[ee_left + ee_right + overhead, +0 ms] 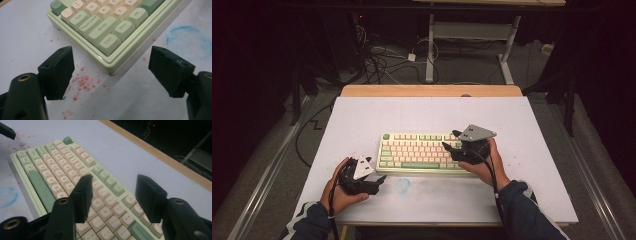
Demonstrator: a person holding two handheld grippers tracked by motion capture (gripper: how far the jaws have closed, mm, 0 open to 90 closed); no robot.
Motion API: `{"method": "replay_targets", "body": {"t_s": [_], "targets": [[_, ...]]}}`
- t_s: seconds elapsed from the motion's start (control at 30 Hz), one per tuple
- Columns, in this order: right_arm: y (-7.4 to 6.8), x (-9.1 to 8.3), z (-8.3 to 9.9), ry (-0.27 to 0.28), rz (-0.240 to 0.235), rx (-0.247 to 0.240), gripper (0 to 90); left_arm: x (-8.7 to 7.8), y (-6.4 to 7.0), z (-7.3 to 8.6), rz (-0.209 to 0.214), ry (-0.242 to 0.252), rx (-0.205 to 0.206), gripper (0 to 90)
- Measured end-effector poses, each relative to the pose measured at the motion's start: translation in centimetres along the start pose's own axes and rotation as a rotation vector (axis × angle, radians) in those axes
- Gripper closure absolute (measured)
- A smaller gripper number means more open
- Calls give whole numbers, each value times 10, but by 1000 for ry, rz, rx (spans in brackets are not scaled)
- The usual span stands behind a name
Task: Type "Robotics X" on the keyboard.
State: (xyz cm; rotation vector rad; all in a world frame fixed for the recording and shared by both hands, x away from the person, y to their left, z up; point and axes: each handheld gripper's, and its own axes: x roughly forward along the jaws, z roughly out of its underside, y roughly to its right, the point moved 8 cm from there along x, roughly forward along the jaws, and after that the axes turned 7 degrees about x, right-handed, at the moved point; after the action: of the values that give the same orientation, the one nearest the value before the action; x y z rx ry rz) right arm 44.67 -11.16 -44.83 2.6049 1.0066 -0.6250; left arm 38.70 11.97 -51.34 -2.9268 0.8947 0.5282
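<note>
Both blocky matte-black grippers, left gripper and right gripper, gape over the glossy green keyboard.

On the keyboard, in the left gripper view, the green keys are lettered Tab, Caps Lock, Shift, Ctrl, Win and Alt. Q, A, Z and X are read on the cream keys beside them. In the right gripper view, letters are seen on cream keys, mostly too blurred; P can be made out.
</note>
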Motion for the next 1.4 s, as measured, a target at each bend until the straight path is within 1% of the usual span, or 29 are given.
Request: {"method": "replay_targets", "body": {"t_s": [0.03, 0.1, 0.17, 0.23, 0.33, 0.4, 0.47, 0.5, 0.53, 0.63, 0.67, 0.7, 0.73, 0.8, 0.83, 0.87, 0.9, 0.93, 1.03, 1.07, 1.1, 1.13, 1.2, 1.23, 1.27, 1.3, 1.33, 1.37, 1.4], "targets": [[0, 0, 0, 0, 0, 0, 413, 0, 0, 0, 0, 2, 2, 194], [3, -6, 2, 6, 34, -4, 372, 0, 1, -1, -1, 4, 6, 194], [3, -9, 3, 7, 39, -3, 356, 0, 0, 0, -5, 4, 7, 196], [7, -17, 4, 26, 69, -2, 300, 0, -1, 0, -14, 0, 5, 209], [10, -26, 7, 31, 98, 1, 254, 1, -1, 2, -25, -11, 17, 216], [10, -29, 8, 32, 102, 1, 248, 1, 0, 2, -21, -12, 16, 216], [12, -36, 12, 40, 111, 0, 239, 0, 0, -1, -21, -1, 8, 220], [12, -36, 12, 40, 111, 0, 239, 0, 0, -2, -18, 2, 4, 220], [13, -41, 14, 51, 127, -9, 243, -1, 0, -3, -17, 8, -2, 228], [14, -46, 17, 61, 128, -4, 242, -2, -1, -6, -23, 18, -1, 237], [15, -50, 20, 59, 139, -6, 244, -2, -2, -7, -23, 24, -6, 255], [15, -50, 20, 59, 139, -6, 244, -2, -2, -8, -25, 26, -8, 255], [16, -54, 24, 63, 157, -14, 247, -3, -2, -8, -25, 22, -7, 282], [17, -56, 26, 66, 163, -12, 247, -2, -2, -7, -24, 18, -2, 292], [18, -60, 30, 66, 179, -7, 252, -2, -2, -7, -19, 14, -1, 348], [18, -60, 30, 66, 179, -7, 252, -2, -2, -6, -16, 9, 0, 348], [20, -65, 34, 71, 195, -11, 252, -2, -1, -6, -13, 6, -1, 393], [20, -65, 34, 71, 195, -11, 252, -2, -1, -5, -13, 3, -1, 393], [22, -71, 41, 66, 212, -17, 253, -1, -3, -6, -20, -5, -12, 481], [24, -75, 45, 65, 223, -21, 253, -2, -3, -7, -18, -5, -15, 547], [24, -77, 48, 63, 226, -20, 253, -2, -4, -7, -15, -15, -17, 597], [24, -77, 48, 63, 226, -20, 253, -2, -4, -7, -15, -15, -17, 634], [27, -83, 56, 60, 252, -36, 253, -2, -4, -7, -7, -28, -18, 712], [27, -83, 56, 60, 252, -36, 253, -2, -4, -7, -6, -32, -19, 712], [28, -87, 62, 52, 253, -30, 253, -2, -4, -7, -10, -34, -15, 774], [29, -89, 66, 50, 257, -23, 253, -2, -4, -7, -5, -34, -18, 800], [29, -89, 66, 50, 257, -23, 253, -3, -4, -8, 0, -37, -17, 800], [30, -93, 72, 47, 256, -15, 253, -4, -3, -11, 10, -32, -17, 848], [31, -94, 76, 43, 259, -13, 253, -4, -3, -11, 10, -32, -17, 868]]}}
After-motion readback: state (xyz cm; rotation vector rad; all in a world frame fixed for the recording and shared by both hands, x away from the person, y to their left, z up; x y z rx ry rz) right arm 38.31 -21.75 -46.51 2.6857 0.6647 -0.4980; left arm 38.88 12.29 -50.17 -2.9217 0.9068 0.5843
